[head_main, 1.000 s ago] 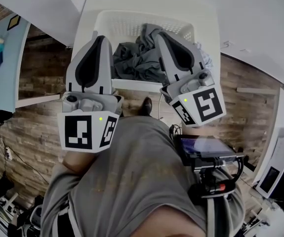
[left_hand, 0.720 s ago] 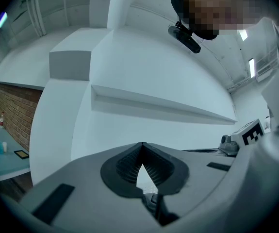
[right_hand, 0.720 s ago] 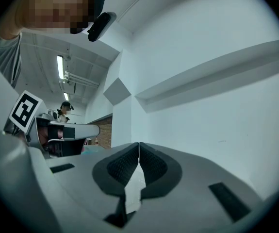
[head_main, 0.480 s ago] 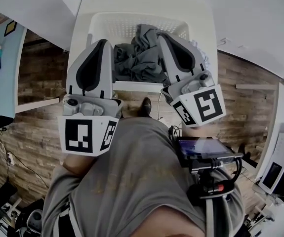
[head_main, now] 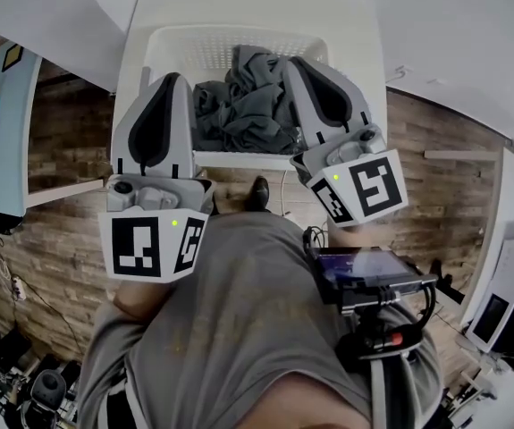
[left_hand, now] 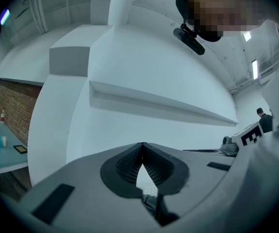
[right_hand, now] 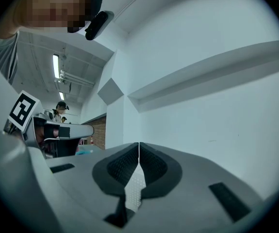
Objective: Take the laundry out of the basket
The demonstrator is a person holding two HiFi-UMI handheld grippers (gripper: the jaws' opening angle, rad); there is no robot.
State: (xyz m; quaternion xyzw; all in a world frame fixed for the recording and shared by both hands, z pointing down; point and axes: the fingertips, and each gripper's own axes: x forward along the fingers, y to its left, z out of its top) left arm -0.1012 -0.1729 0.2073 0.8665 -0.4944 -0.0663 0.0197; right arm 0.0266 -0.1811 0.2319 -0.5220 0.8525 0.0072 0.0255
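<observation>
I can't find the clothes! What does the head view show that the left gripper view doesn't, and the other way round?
Only the head view shows the white basket with the dark grey laundry piled in it. Only the left gripper view shows a long ledge on a white wall, a faraway person, and its own jaws touching at the tips with nothing held. Both show the left gripper and the right gripper, though the left gripper view catches just the right one's marker cube.
</observation>
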